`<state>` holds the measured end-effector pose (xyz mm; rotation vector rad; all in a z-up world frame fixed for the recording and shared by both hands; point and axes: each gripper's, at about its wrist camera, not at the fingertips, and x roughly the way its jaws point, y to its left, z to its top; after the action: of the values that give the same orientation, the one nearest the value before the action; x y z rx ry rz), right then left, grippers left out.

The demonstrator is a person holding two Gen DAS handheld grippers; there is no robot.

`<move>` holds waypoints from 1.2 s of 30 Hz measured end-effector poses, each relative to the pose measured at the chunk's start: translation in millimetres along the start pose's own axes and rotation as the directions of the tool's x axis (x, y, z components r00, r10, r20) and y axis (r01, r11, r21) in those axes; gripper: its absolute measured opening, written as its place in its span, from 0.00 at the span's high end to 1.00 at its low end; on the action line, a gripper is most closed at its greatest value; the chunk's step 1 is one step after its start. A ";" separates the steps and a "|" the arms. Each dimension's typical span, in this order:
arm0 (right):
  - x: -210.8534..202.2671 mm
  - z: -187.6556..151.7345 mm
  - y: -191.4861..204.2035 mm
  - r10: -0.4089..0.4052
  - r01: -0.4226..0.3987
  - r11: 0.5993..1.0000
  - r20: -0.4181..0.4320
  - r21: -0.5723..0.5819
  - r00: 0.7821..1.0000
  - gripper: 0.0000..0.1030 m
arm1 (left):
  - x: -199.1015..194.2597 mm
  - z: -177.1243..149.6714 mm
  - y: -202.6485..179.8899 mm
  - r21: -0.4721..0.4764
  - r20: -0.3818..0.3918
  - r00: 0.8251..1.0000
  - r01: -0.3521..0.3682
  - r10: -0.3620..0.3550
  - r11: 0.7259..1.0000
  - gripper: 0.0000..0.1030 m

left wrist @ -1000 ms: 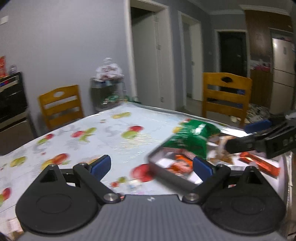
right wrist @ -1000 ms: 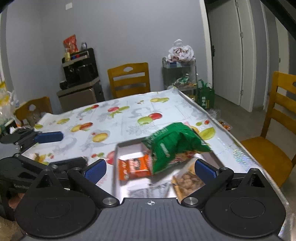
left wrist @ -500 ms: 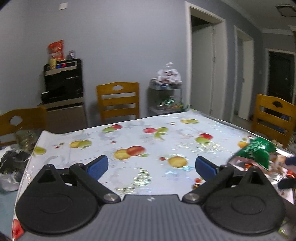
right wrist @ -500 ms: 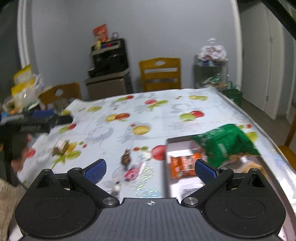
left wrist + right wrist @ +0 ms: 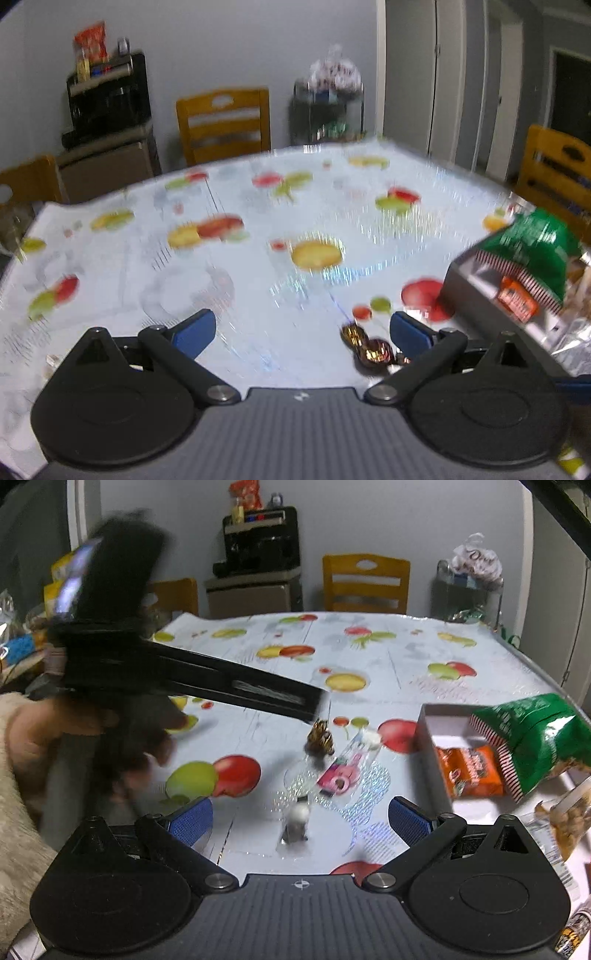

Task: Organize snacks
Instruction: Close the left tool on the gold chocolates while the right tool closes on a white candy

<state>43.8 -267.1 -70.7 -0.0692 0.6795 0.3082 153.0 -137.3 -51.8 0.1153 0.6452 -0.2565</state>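
A grey box (image 5: 436,718) at the table's right holds a green snack bag (image 5: 532,738), an orange packet (image 5: 471,771) and a clear bag of nuts (image 5: 565,819). Loose on the tablecloth lie a gold-wrapped candy (image 5: 319,740), a pink-and-clear wrapped candy (image 5: 341,771) and a small white candy (image 5: 297,818). My right gripper (image 5: 299,818) is open, low over the white candy. My left gripper (image 5: 301,330) is open; its fingers (image 5: 258,694) reach in from the left, tips just above the gold candy (image 5: 369,345). The box (image 5: 465,284) and green bag (image 5: 532,251) show at right.
The table wears a fruit-print cloth (image 5: 369,653). Wooden chairs (image 5: 365,583) stand around it. A black appliance on a cabinet (image 5: 258,542) and a rack with bagged sweets (image 5: 472,576) stand by the far wall. The table's right edge is close behind the box.
Both grippers swung left, away from the box, toward the loose candies. The left gripper has come down in front of the right one, over the gold candy.
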 end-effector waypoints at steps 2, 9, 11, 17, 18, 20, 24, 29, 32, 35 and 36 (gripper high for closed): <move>2.6 -1.3 -1.9 -0.008 0.008 1.000 -0.005 -0.004 1.000 0.01 | 14.6 -3.2 -4.1 0.005 -0.036 0.999 -0.002 0.002 1.000 0.02; 8.7 -3.4 -4.9 0.021 -0.021 1.000 -0.006 -0.014 1.000 0.07 | 33.1 -9.4 9.8 -0.060 -0.065 0.997 0.048 -0.052 0.997 0.02; 11.1 -3.1 -3.6 0.026 -0.026 0.999 -0.008 -0.024 1.000 0.15 | 29.7 -13.2 14.2 -0.063 -0.060 0.996 0.065 -0.069 0.996 0.06; 17.7 -4.4 -5.8 0.042 -0.042 0.999 -0.025 -0.001 0.999 0.34 | 18.6 -23.2 19.8 -0.025 -0.068 0.995 0.078 -0.079 0.997 0.21; 17.8 -4.5 -5.9 0.039 -0.039 0.999 -0.024 0.000 0.999 0.34 | 17.6 -22.8 19.6 -0.028 -0.054 0.995 0.078 -0.079 0.997 0.21; 18.3 -4.7 -6.0 0.038 -0.038 0.999 -0.025 0.002 0.999 0.34 | 15.1 -20.1 19.8 -0.048 -0.032 0.993 0.113 -0.115 0.992 0.21; 18.2 -5.0 -7.1 0.035 -0.034 0.999 -0.018 0.010 0.999 0.39 | 16.1 -14.0 9.5 -0.071 -0.003 0.991 0.134 -0.135 0.988 0.21; 21.7 -5.6 -9.8 0.026 -0.026 0.999 -0.023 0.023 0.999 0.46 | 28.8 -14.5 -3.5 -0.069 -0.036 0.990 0.135 -0.137 0.988 0.22; 22.6 -6.3 -9.3 0.030 -0.030 0.999 -0.024 0.015 0.999 0.47 | 30.3 -17.3 -2.1 -0.071 -0.031 0.988 0.150 -0.153 0.986 0.24; 23.5 -6.5 -6.6 0.032 -0.032 0.999 -0.028 -0.002 0.999 0.52 | 32.0 -18.2 -2.9 -0.058 -0.005 0.989 0.150 -0.150 0.987 0.25; 23.4 -6.3 -5.3 0.029 -0.029 1.000 -0.028 -0.010 0.999 0.54 | 33.6 -18.8 -3.3 -0.052 0.000 0.988 0.157 -0.157 0.986 0.25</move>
<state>58.8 -267.1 -90.5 -0.0739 0.7070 0.3389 167.0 -143.7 -87.3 0.0146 0.6652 -0.3909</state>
